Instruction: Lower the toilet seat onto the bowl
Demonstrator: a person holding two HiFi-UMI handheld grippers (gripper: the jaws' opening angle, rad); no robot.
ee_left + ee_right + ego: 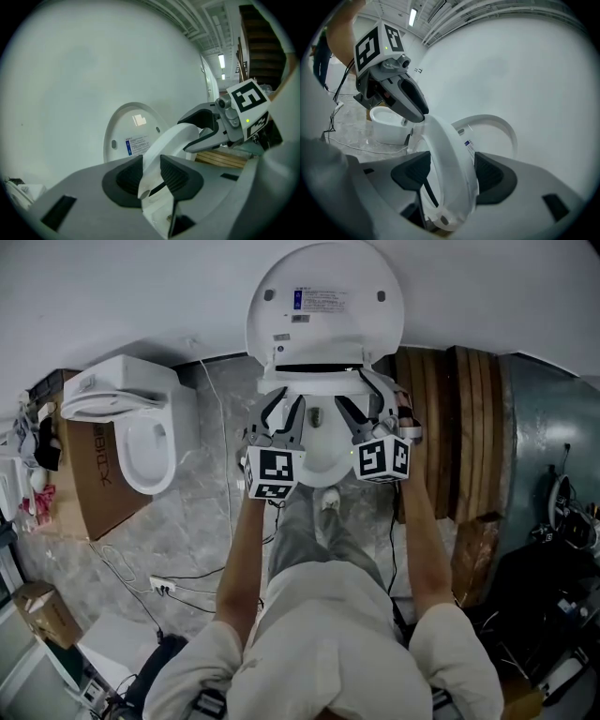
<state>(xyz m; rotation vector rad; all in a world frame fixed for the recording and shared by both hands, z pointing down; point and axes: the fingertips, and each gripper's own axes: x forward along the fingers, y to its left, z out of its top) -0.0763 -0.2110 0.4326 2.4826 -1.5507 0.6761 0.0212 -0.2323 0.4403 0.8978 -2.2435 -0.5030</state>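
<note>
The white toilet's lid [323, 306] stands raised against the wall, above the bowl [323, 460]. The seat ring [164, 140] [450, 159] leans forward off the lid, part way down. My left gripper [286, 423] [151, 176] straddles the seat's left side, and the rim fills nearly all the gap between its dark pads [129, 178]. My right gripper [361, 418] [450, 176] straddles the right side with wider jaws. There the rim lies near one pad [487, 173], with a sliver of space at the other. Each gripper also shows in the other's view, gripping nothing firmly.
A second white toilet [141, 427] sits on a cardboard box [98, 474] at the left. Wooden planks [450, 427] lean at the right. Cables and a power strip [161, 587] lie on the marble floor. The person's shoe [330, 500] is just before the bowl.
</note>
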